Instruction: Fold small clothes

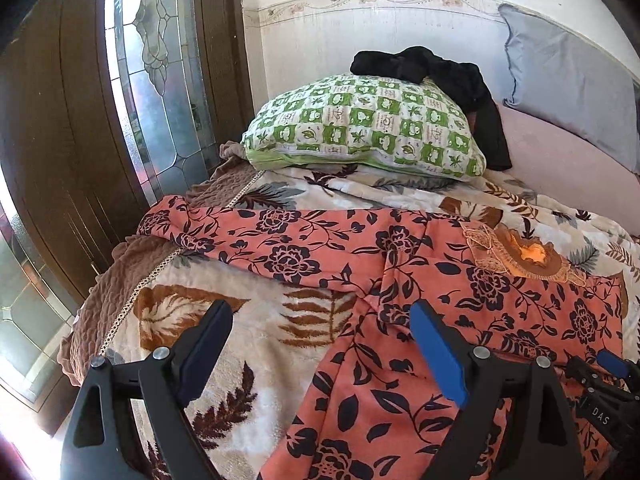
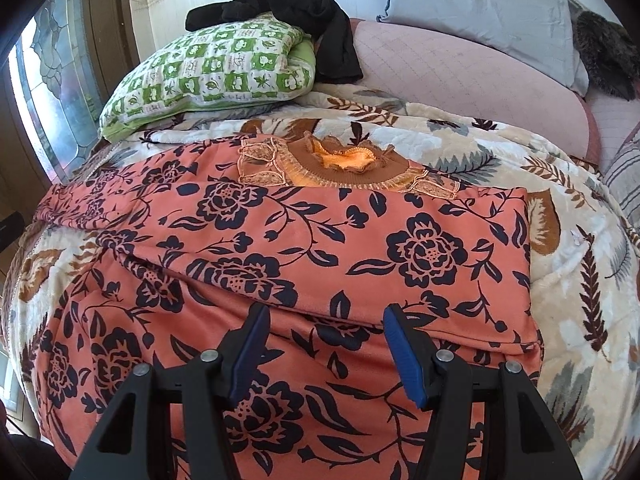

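Left wrist view: left gripper [image 1: 322, 322] fingers spread wide, nothing between, over leaf-print blanket [image 1: 256, 344] beside edge of orange floral garment [image 1: 400, 264]. Garment spread across blanket, one side folded over, brown lace collar [image 1: 520, 256] toward green checked pillow [image 1: 360, 128]. Right wrist view: right gripper [image 2: 324, 326] fingers partly apart, empty, above garment's folded edge. Black cloth [image 2: 304, 20] draped on pillow.

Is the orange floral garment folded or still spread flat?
Partly folded. The orange floral garment has its collar half doubled over the lower part, leaving a layered edge; one sleeve still trails sideways across the blanket.
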Motion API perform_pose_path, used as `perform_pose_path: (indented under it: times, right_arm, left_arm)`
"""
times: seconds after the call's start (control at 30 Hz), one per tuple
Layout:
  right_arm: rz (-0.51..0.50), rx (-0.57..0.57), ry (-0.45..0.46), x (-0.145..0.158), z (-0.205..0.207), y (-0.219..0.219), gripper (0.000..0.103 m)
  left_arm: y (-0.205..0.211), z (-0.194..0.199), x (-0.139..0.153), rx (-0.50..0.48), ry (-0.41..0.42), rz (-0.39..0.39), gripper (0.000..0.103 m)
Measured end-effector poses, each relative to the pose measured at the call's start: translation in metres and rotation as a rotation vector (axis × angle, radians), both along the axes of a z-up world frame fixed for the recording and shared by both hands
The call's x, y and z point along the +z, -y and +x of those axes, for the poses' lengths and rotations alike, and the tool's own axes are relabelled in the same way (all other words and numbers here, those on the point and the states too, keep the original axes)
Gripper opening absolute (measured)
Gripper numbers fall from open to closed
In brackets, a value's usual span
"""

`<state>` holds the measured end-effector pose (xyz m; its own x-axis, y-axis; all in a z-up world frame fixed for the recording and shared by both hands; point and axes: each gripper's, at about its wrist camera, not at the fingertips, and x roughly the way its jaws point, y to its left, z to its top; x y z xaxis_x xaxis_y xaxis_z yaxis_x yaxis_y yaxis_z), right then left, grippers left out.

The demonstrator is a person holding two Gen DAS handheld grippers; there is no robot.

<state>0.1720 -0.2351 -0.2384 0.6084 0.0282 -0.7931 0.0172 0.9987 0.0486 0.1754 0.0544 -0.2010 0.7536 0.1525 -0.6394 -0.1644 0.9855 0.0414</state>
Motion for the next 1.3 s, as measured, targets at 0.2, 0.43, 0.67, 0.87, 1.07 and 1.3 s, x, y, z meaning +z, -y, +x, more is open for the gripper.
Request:
perform_pose_path:
  times: [0.2,0.43,0.67,0.87,1.07,1.3]
  right_arm:
    - [0.066,-0.042,0.018,0.001,-0.001,0.020,0.063]
    - [0.072,-0.079,0.052,0.002,-0.007,0.040,0.069]
    - [0.113,-0.129,0.026,-0.011,-0.003,0.061,0.069]
    - [0.101,-0.135,0.028,-0.018,0.001,0.065,0.069]
    - [0.147,-0.177,0.070,-0.014,-0.003,0.080,0.069]
    - [0.269,-0.283,0.112,-0.002,-0.013,0.119,0.069]
  left_arm:
    - [-0.103,0.054,-0.002,0.123,-0.092,-0.164,0.090]
    - [-0.268,0.133,-0.026,0.306,-0.202,-0.361,0.090]
    - [-0.312,0.168,-0.073,0.336,-0.197,-0.686,0.069]
    - [-0.311,0.198,-0.098,0.376,-0.220,-0.673,0.028]
    - [-0.295,0.199,-0.079,0.354,-0.183,-0.550,0.008]
    - [-0.182,0.182,0.022,0.058,-0.084,-0.384,0.007]
